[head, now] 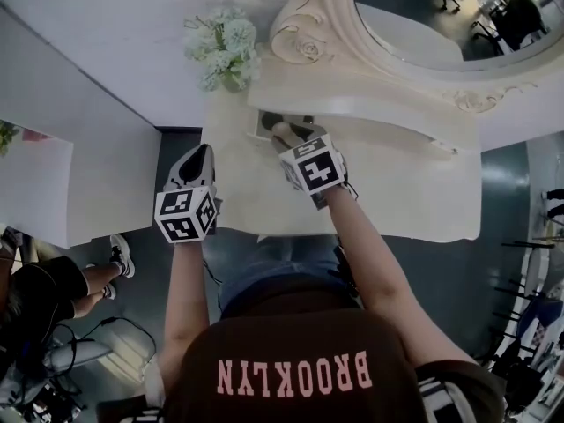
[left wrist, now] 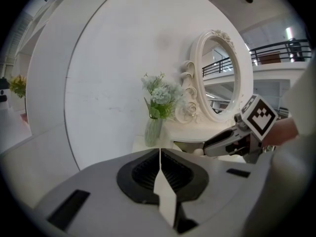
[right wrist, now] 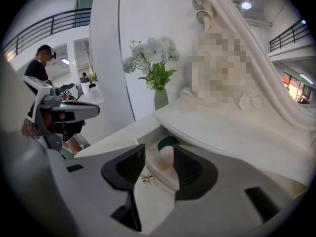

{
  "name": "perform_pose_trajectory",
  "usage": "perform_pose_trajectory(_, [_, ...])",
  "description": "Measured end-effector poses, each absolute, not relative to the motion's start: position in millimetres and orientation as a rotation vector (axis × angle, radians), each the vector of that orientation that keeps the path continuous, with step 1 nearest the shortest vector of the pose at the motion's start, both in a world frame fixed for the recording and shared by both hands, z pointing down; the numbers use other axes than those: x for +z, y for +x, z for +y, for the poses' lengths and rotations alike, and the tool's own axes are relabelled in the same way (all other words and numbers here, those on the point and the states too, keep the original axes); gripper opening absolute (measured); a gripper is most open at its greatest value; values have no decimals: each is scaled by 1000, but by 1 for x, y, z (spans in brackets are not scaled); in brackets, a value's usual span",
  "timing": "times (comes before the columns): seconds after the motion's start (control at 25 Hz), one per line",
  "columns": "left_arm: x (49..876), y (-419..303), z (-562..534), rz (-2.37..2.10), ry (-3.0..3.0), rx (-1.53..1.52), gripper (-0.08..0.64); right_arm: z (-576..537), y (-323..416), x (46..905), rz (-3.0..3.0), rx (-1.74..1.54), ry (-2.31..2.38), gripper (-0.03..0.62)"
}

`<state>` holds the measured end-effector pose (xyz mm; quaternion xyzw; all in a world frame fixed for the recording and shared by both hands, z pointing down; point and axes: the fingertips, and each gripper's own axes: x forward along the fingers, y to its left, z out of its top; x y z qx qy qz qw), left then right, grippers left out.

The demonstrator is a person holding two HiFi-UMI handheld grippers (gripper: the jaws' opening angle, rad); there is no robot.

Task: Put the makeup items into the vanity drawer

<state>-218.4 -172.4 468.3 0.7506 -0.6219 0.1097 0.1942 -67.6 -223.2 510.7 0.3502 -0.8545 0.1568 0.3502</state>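
Left gripper [head: 199,159]: over the left edge of the cream tabletop [head: 397,192], jaws closed flat together with nothing between them.
Flowers: white-and-green bouquet in a pale glass vase [head: 225,49], at the tabletop's back left corner.
Drawer: small cream vanity drawer [head: 264,123], pulled open (a little metal knob on its front).
Makeup item: pale rounded piece with a dark green end [right wrist: 167,149], lying inside the drawer.
Right gripper [head: 286,135]: above the drawer, jaws well apart on either side of the makeup item, gripping nothing.
Mirror: oval mirror in a carved cream frame [head: 441,25], behind the tabletop.

BROOKLYN, pink capitals, upside down, on brown shirt [head: 291,342]
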Motion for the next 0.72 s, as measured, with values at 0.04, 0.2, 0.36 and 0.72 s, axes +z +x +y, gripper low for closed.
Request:
perform_pose_trajectory(0.04, [468, -217, -173, -1742, 2108, 305, 9, -223, -67, 509, -2217, 406, 913, 166])
perform_pose_trajectory(0.2, [464, -213, -173, -1732, 2130, 296, 9, -220, -61, 504, -2226, 413, 943, 162])
perform_pose_trajectory(0.36, [457, -208, -173, -1716, 2165, 288, 8, -215, -51, 493, -2241, 409, 1007, 93])
perform_pose_trajectory(0.72, [434, -191, -172, -1679, 2251, 270, 9, -203, -29, 463, -2270, 370, 1133, -2])
